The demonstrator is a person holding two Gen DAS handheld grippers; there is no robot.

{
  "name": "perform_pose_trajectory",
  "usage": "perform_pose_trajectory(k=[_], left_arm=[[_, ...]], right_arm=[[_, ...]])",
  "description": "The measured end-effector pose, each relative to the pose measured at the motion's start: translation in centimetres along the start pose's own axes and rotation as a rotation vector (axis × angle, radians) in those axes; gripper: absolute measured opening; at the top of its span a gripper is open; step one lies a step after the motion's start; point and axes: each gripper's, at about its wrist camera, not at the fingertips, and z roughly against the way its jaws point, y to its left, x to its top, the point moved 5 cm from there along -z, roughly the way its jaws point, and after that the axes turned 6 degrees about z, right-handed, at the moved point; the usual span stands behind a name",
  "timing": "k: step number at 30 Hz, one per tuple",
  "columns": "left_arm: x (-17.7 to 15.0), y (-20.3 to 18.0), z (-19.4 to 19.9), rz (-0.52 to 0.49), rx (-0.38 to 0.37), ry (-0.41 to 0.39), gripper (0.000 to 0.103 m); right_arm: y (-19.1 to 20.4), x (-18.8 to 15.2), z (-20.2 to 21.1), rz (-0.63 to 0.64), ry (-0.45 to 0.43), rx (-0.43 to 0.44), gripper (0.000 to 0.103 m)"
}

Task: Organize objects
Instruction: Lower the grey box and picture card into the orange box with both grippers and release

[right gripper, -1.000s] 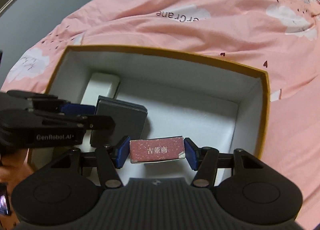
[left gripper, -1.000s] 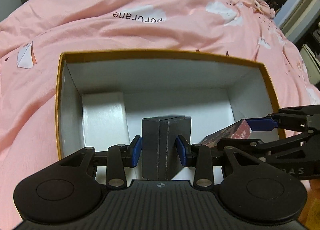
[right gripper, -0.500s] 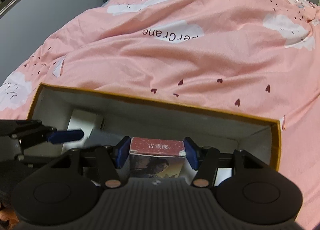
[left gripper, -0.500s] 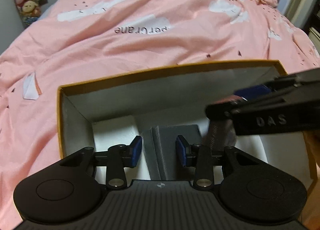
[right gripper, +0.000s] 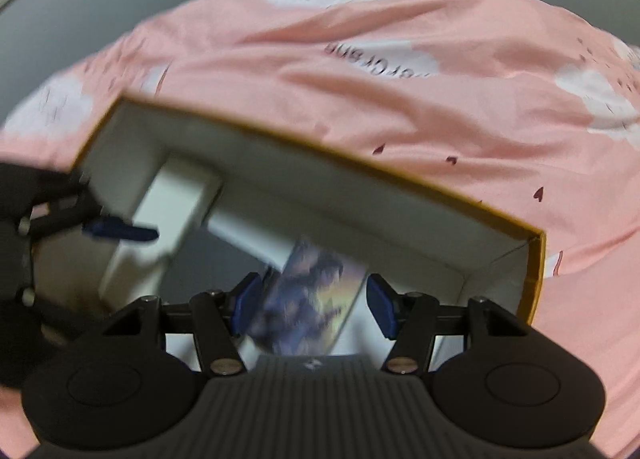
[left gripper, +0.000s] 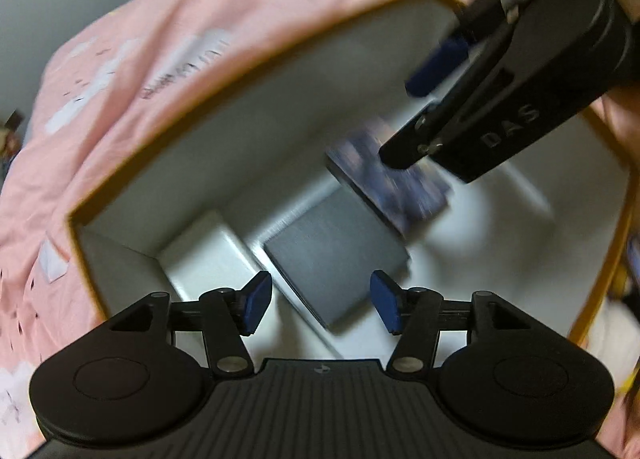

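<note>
Three items are seen inside the orange-rimmed box (left gripper: 248, 71): a white box (left gripper: 208, 255), a dark grey box (left gripper: 336, 259) and an illustrated card box (right gripper: 304, 299). The left gripper (left gripper: 320, 307) is held wide open and empty, the grey box lying flat just ahead of and between its fingers, long axis skewed across the gap. The right gripper (right gripper: 312, 307) is likewise spread and nothing is gripped; the card box lies between its fingers, apparently released, long axis angled forward to the right. The card box is judged nearer the right gripper; blur hides finer contact.
</note>
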Motion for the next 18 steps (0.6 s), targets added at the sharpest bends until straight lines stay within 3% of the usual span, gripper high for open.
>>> perform_pose_trajectory(k=[6, 15, 18], left_arm=[[-0.1, -1.1, -1.8, -0.084, 0.039, 0.065, 0.07], [1.1, -1.1, -2.3, -0.072, 0.053, 0.05, 0.071], [1.3, -0.9, -2.1, -0.079, 0.054, 0.052, 0.067]], right_arm=[[1.6, -2.7, -1.4, 0.193, 0.101, 0.007, 0.06], [2.2, -3.5, -4.1, 0.31, 0.184, 0.04, 0.061], [2.0, -3.2, -4.7, 0.328, 0.195, 0.041, 0.061]])
